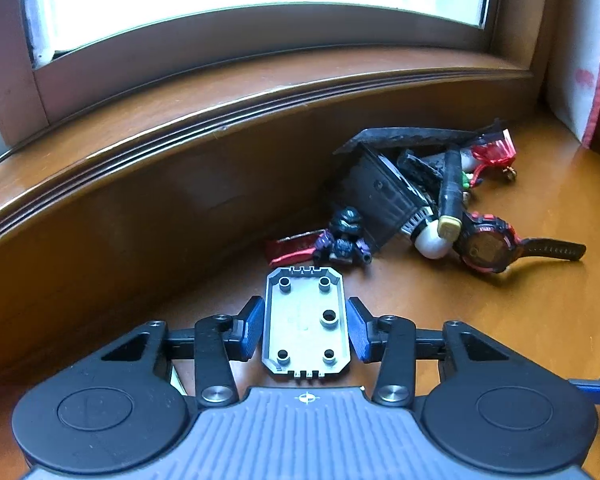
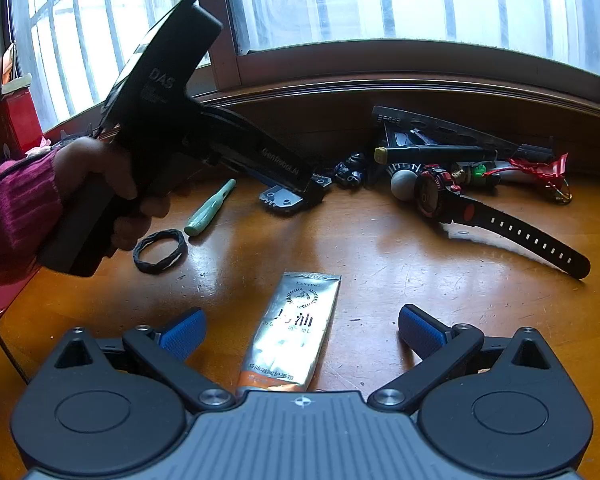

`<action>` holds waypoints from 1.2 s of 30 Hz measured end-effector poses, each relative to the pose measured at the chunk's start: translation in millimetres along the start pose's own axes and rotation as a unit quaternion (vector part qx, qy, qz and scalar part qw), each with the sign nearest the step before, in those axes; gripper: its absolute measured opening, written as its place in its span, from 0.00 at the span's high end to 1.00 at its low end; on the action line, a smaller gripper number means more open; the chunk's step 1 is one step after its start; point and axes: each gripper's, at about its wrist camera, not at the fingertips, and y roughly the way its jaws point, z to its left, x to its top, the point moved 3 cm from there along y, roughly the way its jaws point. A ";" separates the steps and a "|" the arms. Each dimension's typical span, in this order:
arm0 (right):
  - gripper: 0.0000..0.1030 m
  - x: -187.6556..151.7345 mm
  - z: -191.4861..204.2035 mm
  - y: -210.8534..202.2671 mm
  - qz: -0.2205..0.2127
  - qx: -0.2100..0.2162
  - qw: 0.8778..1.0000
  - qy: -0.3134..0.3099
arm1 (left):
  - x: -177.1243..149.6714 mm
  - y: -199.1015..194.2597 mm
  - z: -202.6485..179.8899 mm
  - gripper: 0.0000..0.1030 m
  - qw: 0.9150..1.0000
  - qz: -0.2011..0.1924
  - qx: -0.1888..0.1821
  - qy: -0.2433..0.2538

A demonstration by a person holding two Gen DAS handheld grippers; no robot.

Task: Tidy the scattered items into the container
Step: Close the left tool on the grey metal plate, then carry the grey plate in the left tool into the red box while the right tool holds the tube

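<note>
A grey metal plate [image 1: 305, 326] with round holes lies on the wooden table [image 1: 520, 320], and the blue pads of my left gripper [image 1: 306, 312] sit against its two long sides. From the right wrist view, that left gripper [image 2: 300, 192] points down at the plate [image 2: 280, 200], held by a hand [image 2: 100, 184] in a magenta sleeve. My right gripper [image 2: 300, 328] stands open over a silver tube [image 2: 296, 332] lying flat, touching nothing. A black box-like container [image 1: 380, 196] lies on its side in a pile by the window sill.
The pile holds a red-and-black watch [image 2: 436, 196], a dark toy figure [image 1: 344, 236], a white ball [image 1: 430, 240], a black pen [image 1: 450, 196] and a red ribbon [image 2: 540, 168]. A black hair tie [image 2: 160, 250] and a green tool [image 2: 210, 210] lie at the left. The sill wall [image 1: 140, 200] bounds the back.
</note>
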 end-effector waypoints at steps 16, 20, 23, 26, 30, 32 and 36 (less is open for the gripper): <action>0.21 2.1 13.6 -7.3 0.016 -0.041 0.998 -0.041 | -26.0 -90.7 21.7 0.57 0.995 -0.057 0.017 -0.076; 0.33 0.8 22.2 -7.7 0.026 -0.039 0.997 -0.061 | -37.6 -113.4 29.5 0.57 0.993 -0.063 0.030 -0.097; 0.33 -0.1 25.1 -6.4 0.033 -0.042 0.997 -0.064 | -45.5 -130.6 34.1 0.57 0.991 -0.072 0.036 -0.109; 0.33 -0.6 25.3 -7.7 0.034 -0.043 0.997 -0.059 | -49.8 -146.2 38.4 0.57 0.989 -0.081 0.044 -0.119; 0.39 -1.1 25.5 -9.4 0.035 -0.044 0.997 -0.053 | -54.1 -164.9 44.1 0.57 0.985 -0.097 0.063 -0.126; 0.44 -0.9 26.8 -10.0 0.036 -0.046 0.997 -0.051 | -58.2 -174.8 49.0 0.57 0.983 -0.102 0.072 -0.133; 0.60 -0.2 29.1 -10.7 0.034 -0.049 0.997 -0.045 | -67.3 -197.9 63.1 0.57 0.978 -0.110 0.103 -0.142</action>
